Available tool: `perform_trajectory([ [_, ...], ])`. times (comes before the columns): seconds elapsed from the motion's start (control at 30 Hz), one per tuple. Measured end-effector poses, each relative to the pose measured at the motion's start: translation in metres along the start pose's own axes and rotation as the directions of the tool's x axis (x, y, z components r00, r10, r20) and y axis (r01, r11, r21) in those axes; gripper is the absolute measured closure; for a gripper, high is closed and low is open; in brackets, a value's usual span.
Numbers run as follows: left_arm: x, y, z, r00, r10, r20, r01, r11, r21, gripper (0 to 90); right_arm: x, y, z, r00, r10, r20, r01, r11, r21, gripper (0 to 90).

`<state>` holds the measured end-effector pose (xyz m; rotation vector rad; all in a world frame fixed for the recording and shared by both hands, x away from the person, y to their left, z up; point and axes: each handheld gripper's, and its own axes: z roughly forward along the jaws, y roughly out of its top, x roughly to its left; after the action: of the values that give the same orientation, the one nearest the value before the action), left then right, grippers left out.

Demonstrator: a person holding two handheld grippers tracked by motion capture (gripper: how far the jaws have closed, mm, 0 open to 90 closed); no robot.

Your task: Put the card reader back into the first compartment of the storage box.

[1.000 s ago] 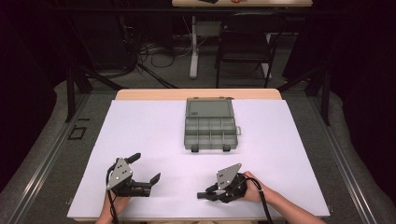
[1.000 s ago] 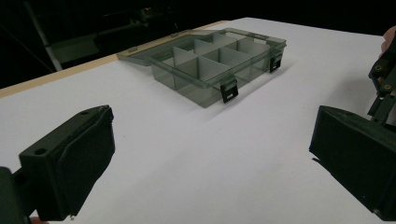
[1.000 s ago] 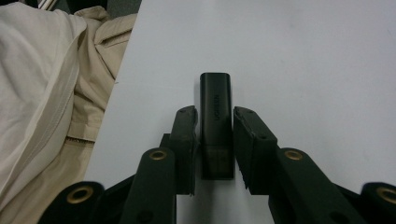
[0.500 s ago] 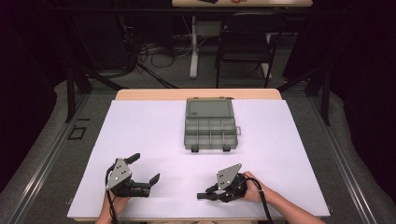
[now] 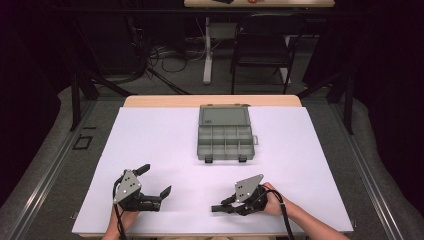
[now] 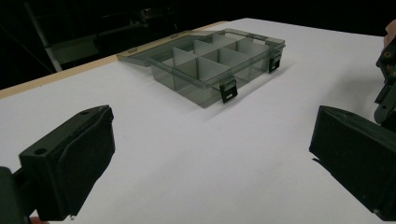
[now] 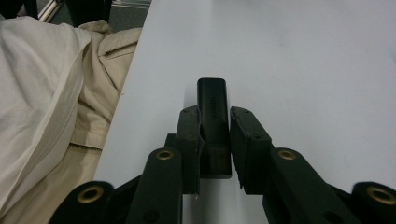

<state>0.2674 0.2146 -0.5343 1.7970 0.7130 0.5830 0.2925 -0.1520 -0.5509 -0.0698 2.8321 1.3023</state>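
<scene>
White worktop [image 5: 150, 145], and nothing has shifted in the last second: both hands hold their places low in frame. Left gripper [image 5: 152, 182] gapes wide, empty. Right gripper [image 5: 216, 208] pinches a small black block [image 7: 213, 108]. Open organiser box [image 5: 224, 135] waits untouched at upper centre.

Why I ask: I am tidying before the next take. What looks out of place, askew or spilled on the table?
Nothing stands out. The organizer box sits square on the white table cover, lid open flat, and its compartments look empty. The left gripper is open; the right gripper clamps a small black block.
</scene>
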Motion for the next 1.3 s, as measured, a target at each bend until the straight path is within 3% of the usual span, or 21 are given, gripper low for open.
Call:
perform_trajectory([
  [0.4,0.0,0.0,0.0,1.0,-0.001,-0.002,0.001,1.0,0.0,0.0,0.003,0.01,-0.018,0.9981,-0.002,0.062,0.006,0.998,-0.064,74.1],
  [0.9,0.0,0.0,0.0,1.0,0.003,-0.001,-0.003,1.0,-0.009,0.0,0.005,0.016,-0.03,0.9928,0.02,0.118,-0.012,0.997,-0.07,74.1],
  [1.3,0.0,0.0,0.0,1.0,0.001,-0.005,-0.001,1.0,-0.009,0.0,-0.002,0.014,-0.038,0.9762,0.076,0.203,-0.063,0.996,-0.068,74.1],
])
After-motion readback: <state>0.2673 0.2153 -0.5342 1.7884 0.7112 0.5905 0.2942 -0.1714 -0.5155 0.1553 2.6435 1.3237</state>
